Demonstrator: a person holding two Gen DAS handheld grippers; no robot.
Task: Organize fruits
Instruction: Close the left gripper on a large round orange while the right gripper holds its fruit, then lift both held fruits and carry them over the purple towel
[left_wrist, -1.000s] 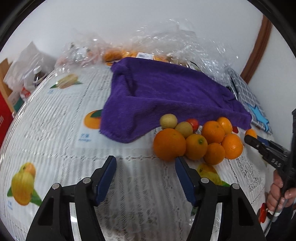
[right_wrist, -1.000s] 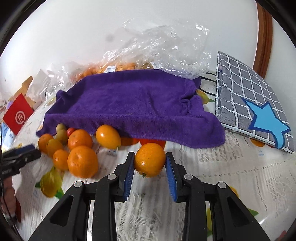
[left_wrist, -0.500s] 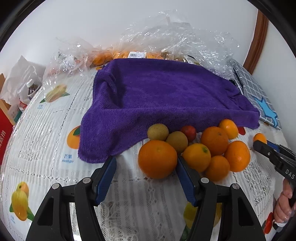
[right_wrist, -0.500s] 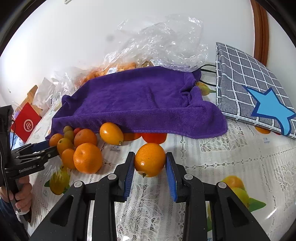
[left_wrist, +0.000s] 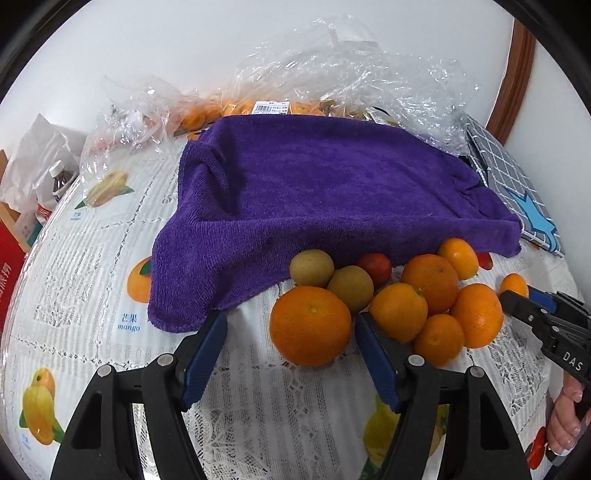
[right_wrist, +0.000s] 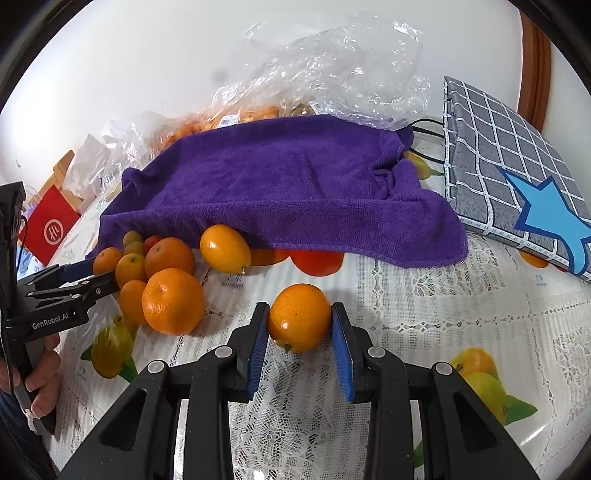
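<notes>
The purple towel (right_wrist: 280, 192) hides part of the fruit beneath its edge. The right gripper (right_wrist: 300, 334) clenches a small orange (right_wrist: 299, 317). The left gripper (left_wrist: 291, 354), jaws just widening, stands released around a big orange (left_wrist: 310, 325).

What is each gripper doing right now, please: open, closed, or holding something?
Left gripper: open, its jaws just widened around the large orange, not yet gripping it.
Right gripper: closed on a small orange.

Two close downward views (shared towel (left_wrist: 332, 192))
</notes>
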